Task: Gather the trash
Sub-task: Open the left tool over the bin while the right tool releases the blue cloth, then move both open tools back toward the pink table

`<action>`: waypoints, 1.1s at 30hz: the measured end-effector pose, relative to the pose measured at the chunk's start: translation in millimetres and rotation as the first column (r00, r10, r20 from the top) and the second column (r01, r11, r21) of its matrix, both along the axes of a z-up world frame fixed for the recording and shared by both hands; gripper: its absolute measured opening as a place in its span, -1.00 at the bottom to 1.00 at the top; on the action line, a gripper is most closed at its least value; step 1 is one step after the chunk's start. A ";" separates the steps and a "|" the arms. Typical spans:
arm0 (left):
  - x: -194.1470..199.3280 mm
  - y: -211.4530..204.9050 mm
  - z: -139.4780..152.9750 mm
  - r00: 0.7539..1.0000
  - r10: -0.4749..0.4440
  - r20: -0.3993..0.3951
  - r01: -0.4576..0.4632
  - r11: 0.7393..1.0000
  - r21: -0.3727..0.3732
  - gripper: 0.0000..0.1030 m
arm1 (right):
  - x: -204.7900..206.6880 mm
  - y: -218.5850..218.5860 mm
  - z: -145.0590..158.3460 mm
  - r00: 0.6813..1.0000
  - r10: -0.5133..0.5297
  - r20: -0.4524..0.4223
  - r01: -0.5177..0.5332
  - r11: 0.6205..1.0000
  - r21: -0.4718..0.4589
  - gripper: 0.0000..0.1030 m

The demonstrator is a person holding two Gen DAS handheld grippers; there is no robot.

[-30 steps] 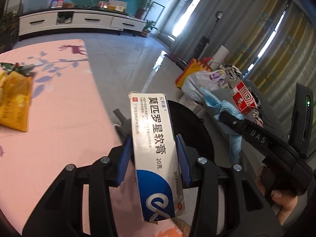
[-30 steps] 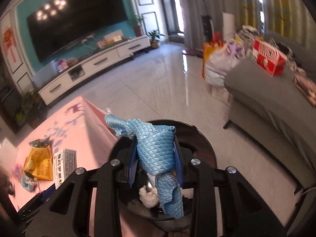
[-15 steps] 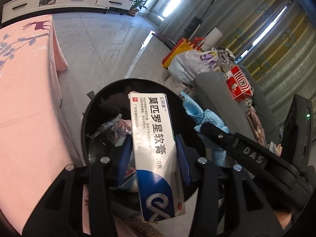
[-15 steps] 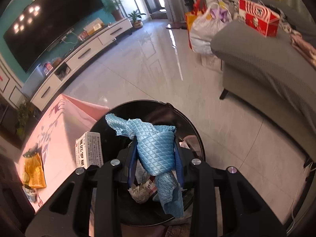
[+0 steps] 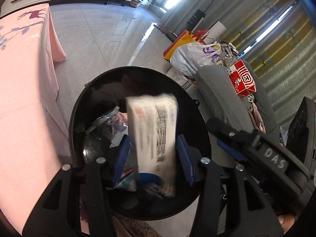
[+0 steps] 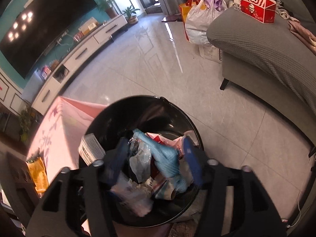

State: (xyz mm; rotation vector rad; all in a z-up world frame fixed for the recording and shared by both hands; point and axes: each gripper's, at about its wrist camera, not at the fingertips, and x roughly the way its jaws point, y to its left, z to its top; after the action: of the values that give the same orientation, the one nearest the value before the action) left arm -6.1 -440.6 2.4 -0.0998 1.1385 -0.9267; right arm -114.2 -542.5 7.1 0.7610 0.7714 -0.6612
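Both grippers hang over a round black trash bin (image 5: 79, 106) (image 6: 138, 102) beside the pink-clothed table. My left gripper (image 5: 152, 158) is open; the white ointment box (image 5: 154, 136) is blurred between the spread blue pads, loose and dropping into the bin. My right gripper (image 6: 154, 158) is open too; the blue quilted cloth (image 6: 167, 162) lies below it on the trash in the bin. The box also shows in the right wrist view (image 6: 90, 150) at the bin's left edge. The right gripper's body (image 5: 256, 150) crosses the left wrist view.
The pink table (image 5: 23, 98) is left of the bin, with a yellow packet (image 6: 38, 174) on it. A grey sofa (image 6: 266, 45) with a red box (image 6: 254, 4) stands right. Shopping bags (image 5: 193, 53) sit on the tiled floor. A TV cabinet (image 6: 79, 53) lines the far wall.
Both grippers opened over the bin. The ointment box slipped from the left pads and is falling; the blue cloth dropped from the right pads into the trash.
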 end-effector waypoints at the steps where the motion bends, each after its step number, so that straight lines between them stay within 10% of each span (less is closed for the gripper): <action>1: -0.5 0.8 1.3 1.000 0.003 0.005 -0.003 1.000 -0.002 0.13 | -1.9 0.6 2.5 1.000 -0.003 0.010 0.003 1.000 -0.004 0.23; 14: -5.1 54.3 46.8 0.990 0.076 0.122 -0.069 0.996 -0.059 0.92 | 4.0 24.5 27.8 0.999 0.033 0.027 -0.031 0.996 -0.081 0.48; 27: 2.8 198.1 82.6 0.912 0.326 0.251 -0.329 0.944 -0.031 0.94 | 41.5 86.1 54.1 0.978 0.207 0.019 -0.199 0.961 -0.194 0.89; 33: 9.3 272.6 74.3 0.877 0.446 0.179 -0.450 0.893 -0.020 0.94 | 61.2 121.7 60.1 0.962 0.270 -0.037 -0.269 0.924 -0.272 0.94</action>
State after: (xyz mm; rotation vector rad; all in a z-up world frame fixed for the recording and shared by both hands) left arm 3.2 -168.1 76.7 -0.2470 0.9031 -0.4958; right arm -53.0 -420.8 67.1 0.3908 0.7477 -0.5043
